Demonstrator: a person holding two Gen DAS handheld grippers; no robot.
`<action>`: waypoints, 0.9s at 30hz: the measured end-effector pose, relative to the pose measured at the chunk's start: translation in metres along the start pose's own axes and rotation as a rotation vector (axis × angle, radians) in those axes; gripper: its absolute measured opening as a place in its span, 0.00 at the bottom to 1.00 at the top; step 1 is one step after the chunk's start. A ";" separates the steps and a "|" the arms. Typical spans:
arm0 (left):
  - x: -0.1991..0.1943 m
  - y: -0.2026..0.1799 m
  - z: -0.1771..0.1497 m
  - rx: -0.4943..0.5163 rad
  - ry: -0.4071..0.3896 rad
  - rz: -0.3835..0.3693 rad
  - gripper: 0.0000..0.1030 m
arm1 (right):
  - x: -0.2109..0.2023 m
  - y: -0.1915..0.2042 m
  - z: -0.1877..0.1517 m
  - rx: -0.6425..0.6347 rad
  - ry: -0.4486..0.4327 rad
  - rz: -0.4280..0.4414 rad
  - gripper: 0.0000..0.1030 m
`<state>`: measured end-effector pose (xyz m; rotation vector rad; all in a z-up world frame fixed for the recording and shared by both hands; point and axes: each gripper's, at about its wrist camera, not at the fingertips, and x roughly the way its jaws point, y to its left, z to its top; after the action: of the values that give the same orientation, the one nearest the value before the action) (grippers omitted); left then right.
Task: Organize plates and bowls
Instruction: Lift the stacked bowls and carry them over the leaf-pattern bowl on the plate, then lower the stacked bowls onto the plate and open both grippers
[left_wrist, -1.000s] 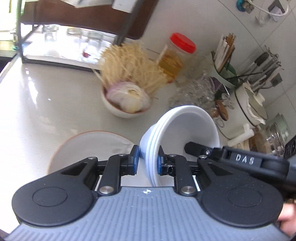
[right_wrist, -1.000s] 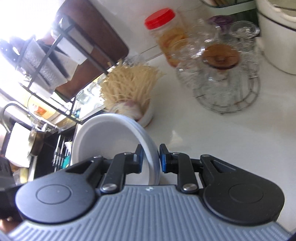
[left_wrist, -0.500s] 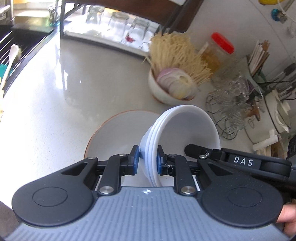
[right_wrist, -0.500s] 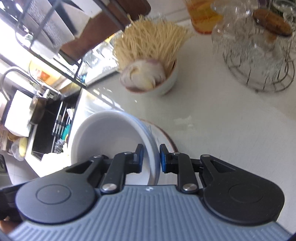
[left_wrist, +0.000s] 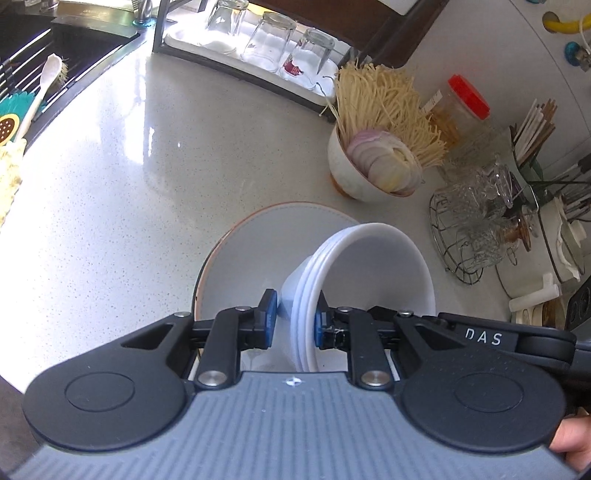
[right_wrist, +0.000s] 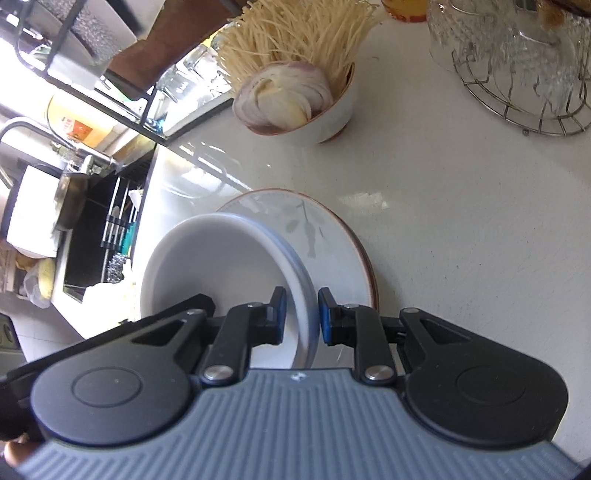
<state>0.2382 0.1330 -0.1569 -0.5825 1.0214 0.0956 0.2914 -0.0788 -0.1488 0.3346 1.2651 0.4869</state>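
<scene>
Left wrist view: left hand-held gripper (left_wrist: 291, 321) was clamped on the rim of the stack of white bowls (left_wrist: 373, 273), blue pads pressing either side of the nested rims. Stack was tilted, opening facing away from the camera, directly over the brown-rimmed plate (left_wrist: 258, 243) lying on the pale speckled desk (left_wrist: 110, 184). Whether the stack touched the plate could not be told.

Right wrist view: right hand-held gripper (right_wrist: 302, 314) was likewise clamped on the opposite rim of the same stack (right_wrist: 221, 269), one pad inside the top bowl, one outside. Plate (right_wrist: 332, 236) showed a faint leaf print and sat partly under the stack.

Beyond the plate, apart from it, stood a bowl of sliced onion and enoki mushrooms (left_wrist: 373, 162). To the right of that bowl, a wire rack of glassware (left_wrist: 476, 229); behind it, a red-lidded jar (left_wrist: 461, 107).
</scene>
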 end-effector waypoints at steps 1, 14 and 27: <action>0.001 0.000 0.000 0.001 0.004 -0.006 0.21 | 0.001 0.002 0.000 -0.015 -0.005 -0.012 0.21; 0.012 0.003 0.008 0.038 0.002 -0.033 0.42 | 0.011 0.008 -0.001 -0.015 0.009 -0.070 0.22; -0.025 0.008 0.018 0.110 -0.077 -0.047 0.55 | -0.002 0.021 -0.001 -0.005 -0.062 -0.058 0.49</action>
<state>0.2367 0.1536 -0.1325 -0.4984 0.9313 0.0195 0.2862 -0.0620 -0.1374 0.3054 1.2093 0.4271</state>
